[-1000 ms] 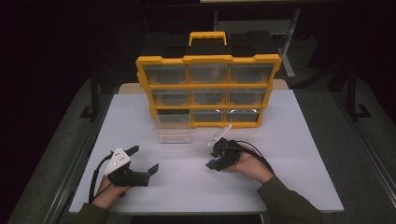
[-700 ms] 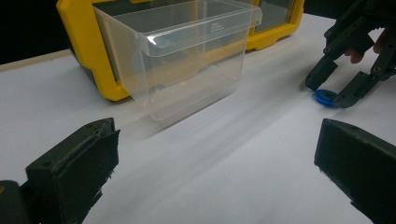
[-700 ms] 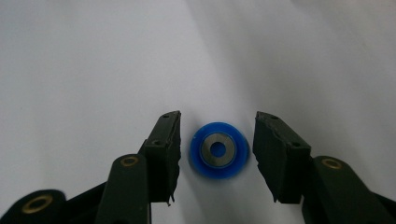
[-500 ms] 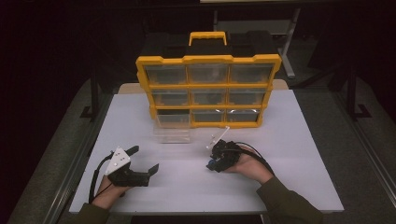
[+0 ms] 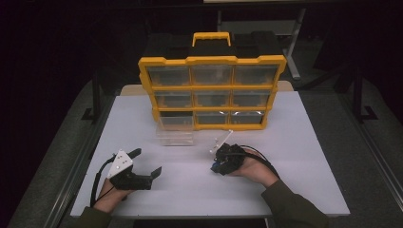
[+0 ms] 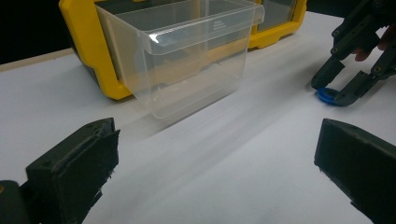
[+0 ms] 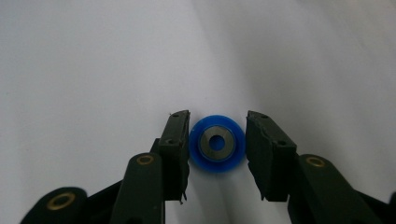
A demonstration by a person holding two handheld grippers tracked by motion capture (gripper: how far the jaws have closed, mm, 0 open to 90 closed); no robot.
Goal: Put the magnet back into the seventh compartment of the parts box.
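Observation:
A small blue disc [image 7: 217, 143] with a metal ring at its centre lies flat on the white table. My right gripper [image 7: 218, 117] points down over it with one jaw on each side. Its jaws have just been closing; the left pad [image 7: 180, 140] is at the disc's rim and a thin gap remains at the right pad. From the left gripper view, the disc [image 6: 327, 95] sits between the right gripper [image 6: 332, 92] jaws. My left gripper [image 5: 146, 162] rests wide open on the table at the near left, with nothing between its jaws [image 6: 217, 135].
A clear plastic drawer [image 5: 175, 135] stands pulled out on the table in front of the yellow organizer [image 5: 211, 90], which holds three rows of clear drawers. The drawer [image 6: 187, 60] looks empty. The table's front edge [image 5: 190, 213] is just behind both hands.

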